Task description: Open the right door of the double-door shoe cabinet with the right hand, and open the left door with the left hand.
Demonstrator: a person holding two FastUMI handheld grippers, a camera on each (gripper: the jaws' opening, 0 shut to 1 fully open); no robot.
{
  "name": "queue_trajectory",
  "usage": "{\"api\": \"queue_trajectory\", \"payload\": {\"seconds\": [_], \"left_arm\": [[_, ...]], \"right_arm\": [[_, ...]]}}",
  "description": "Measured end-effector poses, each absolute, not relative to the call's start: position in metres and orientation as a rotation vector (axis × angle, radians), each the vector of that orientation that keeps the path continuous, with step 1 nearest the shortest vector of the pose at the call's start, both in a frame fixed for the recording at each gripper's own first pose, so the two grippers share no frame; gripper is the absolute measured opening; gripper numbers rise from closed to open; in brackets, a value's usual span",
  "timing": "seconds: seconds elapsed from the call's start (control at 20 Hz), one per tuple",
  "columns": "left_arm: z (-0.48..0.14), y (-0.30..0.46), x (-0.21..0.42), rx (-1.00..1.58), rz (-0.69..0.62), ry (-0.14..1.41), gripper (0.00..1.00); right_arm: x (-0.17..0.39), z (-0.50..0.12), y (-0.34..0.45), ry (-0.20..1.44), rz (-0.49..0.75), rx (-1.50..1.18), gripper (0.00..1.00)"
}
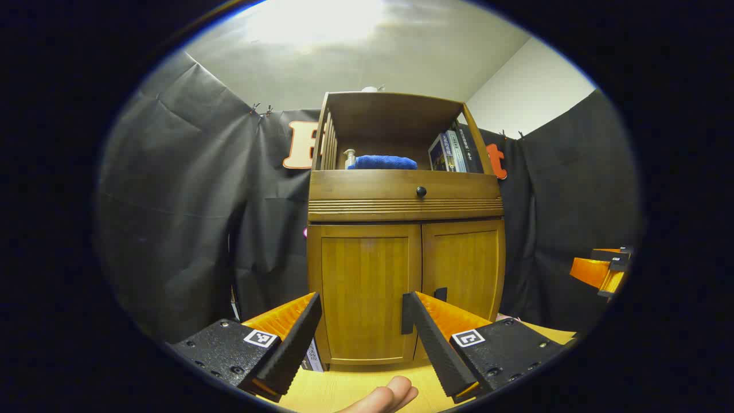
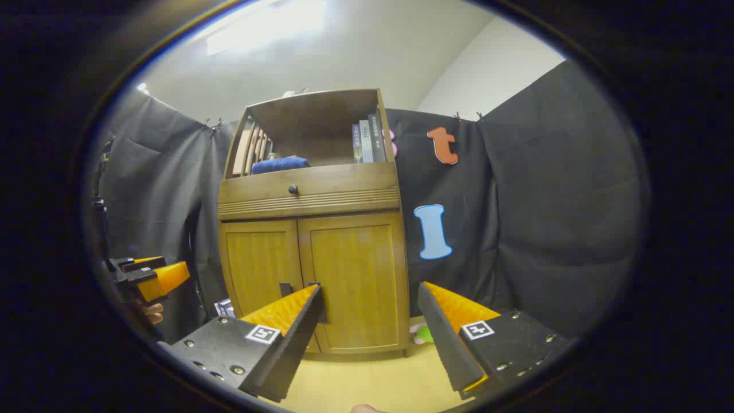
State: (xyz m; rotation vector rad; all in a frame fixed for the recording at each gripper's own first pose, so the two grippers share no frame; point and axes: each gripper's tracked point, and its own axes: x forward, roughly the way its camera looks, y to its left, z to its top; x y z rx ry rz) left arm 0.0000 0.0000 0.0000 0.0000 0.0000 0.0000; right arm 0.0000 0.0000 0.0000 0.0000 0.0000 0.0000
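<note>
The wooden shoe cabinet (image 1: 405, 201) stands upright straight ahead with both lower doors closed. In the left gripper view, my left gripper (image 1: 361, 304) is open and empty, framing the left door (image 1: 364, 281), short of touching it. The right door (image 1: 465, 267) carries a small dark handle (image 1: 440, 293) near the centre seam. In the right gripper view, my right gripper (image 2: 370, 292) is open and empty in front of the right door (image 2: 354, 269). Its left fingertip overlaps the dark handle (image 2: 319, 301). The left door (image 2: 259, 261) has its own handle (image 2: 285, 288).
Above the doors are a drawer with a black knob (image 1: 421, 191) and an open shelf with a blue towel (image 1: 383, 163) and books (image 1: 453, 152). The cabinet stands on a yellow surface (image 1: 344, 387). A pink and green toy (image 2: 421, 332) lies by its right foot.
</note>
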Motion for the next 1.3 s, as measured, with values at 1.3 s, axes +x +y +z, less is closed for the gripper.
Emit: {"api": "queue_trajectory", "payload": {"seconds": [1.3], "left_arm": [[-0.081, 0.018, 0.076, -0.082, -0.016, 0.048, 0.90]], "right_arm": [[0.116, -0.058, 0.074, 0.010, 0.037, -0.071, 1.00]]}}
